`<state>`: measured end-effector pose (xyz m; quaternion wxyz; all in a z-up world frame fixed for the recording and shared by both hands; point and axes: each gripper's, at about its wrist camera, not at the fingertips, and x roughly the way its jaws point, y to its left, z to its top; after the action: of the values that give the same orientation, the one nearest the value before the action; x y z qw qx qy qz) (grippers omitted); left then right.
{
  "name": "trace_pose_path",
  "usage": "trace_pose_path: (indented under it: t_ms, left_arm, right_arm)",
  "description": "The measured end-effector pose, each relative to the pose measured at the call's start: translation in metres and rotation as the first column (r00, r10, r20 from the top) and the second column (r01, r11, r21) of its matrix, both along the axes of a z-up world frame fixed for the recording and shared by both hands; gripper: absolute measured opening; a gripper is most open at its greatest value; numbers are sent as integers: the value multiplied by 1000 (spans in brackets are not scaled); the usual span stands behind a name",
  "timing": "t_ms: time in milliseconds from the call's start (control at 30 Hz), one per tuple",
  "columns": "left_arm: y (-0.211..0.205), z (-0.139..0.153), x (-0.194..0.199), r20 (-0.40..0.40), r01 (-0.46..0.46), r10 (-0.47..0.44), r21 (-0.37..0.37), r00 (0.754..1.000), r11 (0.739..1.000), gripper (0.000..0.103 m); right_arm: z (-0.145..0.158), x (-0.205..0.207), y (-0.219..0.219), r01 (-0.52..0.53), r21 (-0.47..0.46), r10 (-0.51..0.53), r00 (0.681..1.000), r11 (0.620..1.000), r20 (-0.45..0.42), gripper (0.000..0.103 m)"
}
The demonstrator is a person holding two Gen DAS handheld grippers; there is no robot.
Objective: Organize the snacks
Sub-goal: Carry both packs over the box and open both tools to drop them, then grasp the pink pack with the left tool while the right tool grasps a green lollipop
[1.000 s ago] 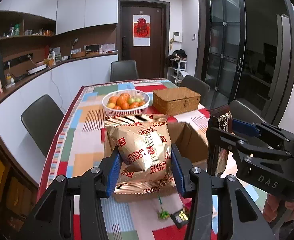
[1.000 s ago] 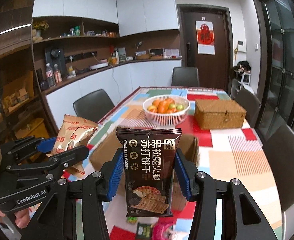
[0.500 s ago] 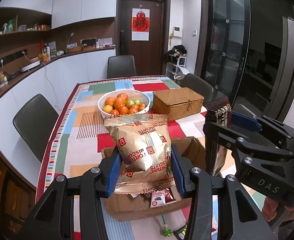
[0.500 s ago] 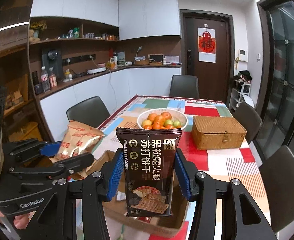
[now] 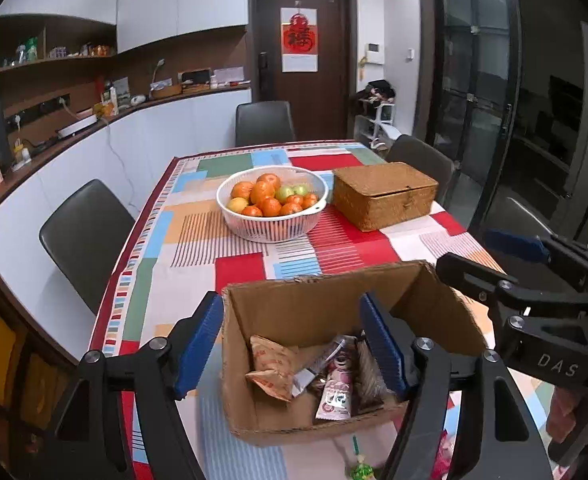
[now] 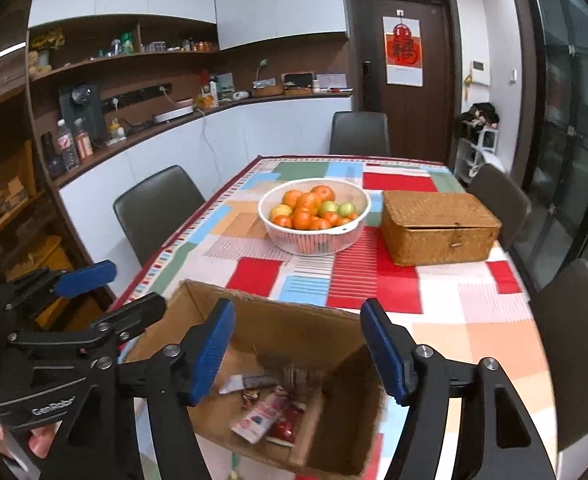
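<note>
Cardboard box [image 5: 318,312] (snacks inside) beneath both spread grippers.

Cardboard boxes: one is seen, the cardboard box [image 5: 326,312], open-topped.
Snack packets: at least three are counted inside it: an orange packet [image 5: 272,366], a pink packet [image 5: 336,390] and a dark packet [image 5: 370,372]; the pile is too jumbled for a firm total.
Fruit bowls: one, the white bowl [image 5: 272,230].
Wicker boxes: one, the wicker box [image 5: 384,194].
Chairs: three are counted in the left view, four in the right.
Grippers: two, both unloaded with jaws parted: the left gripper [image 5: 294,344] and the right gripper [image 6: 298,350].
</note>
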<state>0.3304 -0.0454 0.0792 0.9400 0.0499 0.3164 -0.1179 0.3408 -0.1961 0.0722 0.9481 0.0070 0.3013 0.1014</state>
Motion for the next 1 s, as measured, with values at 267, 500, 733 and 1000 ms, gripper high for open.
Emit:
trace_pose_path:
  t_ms: [267, 500, 733, 1000]
  left_arm:
    - [-13, -2, -49, 6, 58, -58, -9, 998, 998, 70]
    - [-37, -8, -88, 8, 132, -132, -17, 991, 991, 70]
    - [-59, -24, -111, -36, 196, -196, -22, 980, 980, 70]
    - [-80, -61, -113, -150, 232, -236, -44, 960, 972, 70]
  right_arm:
    - [5, -54, -9, 23, -58, -18, 997, 998, 76, 68]
    - [-2, -98, -29, 25, -44, -22, 997, 999, 74, 68]
    - [-21, -128, -48, 52, -26, -51, 998, 998, 37, 68]
    - [-56, -143, -73, 104, -14, -104, 993, 995, -50, 68]
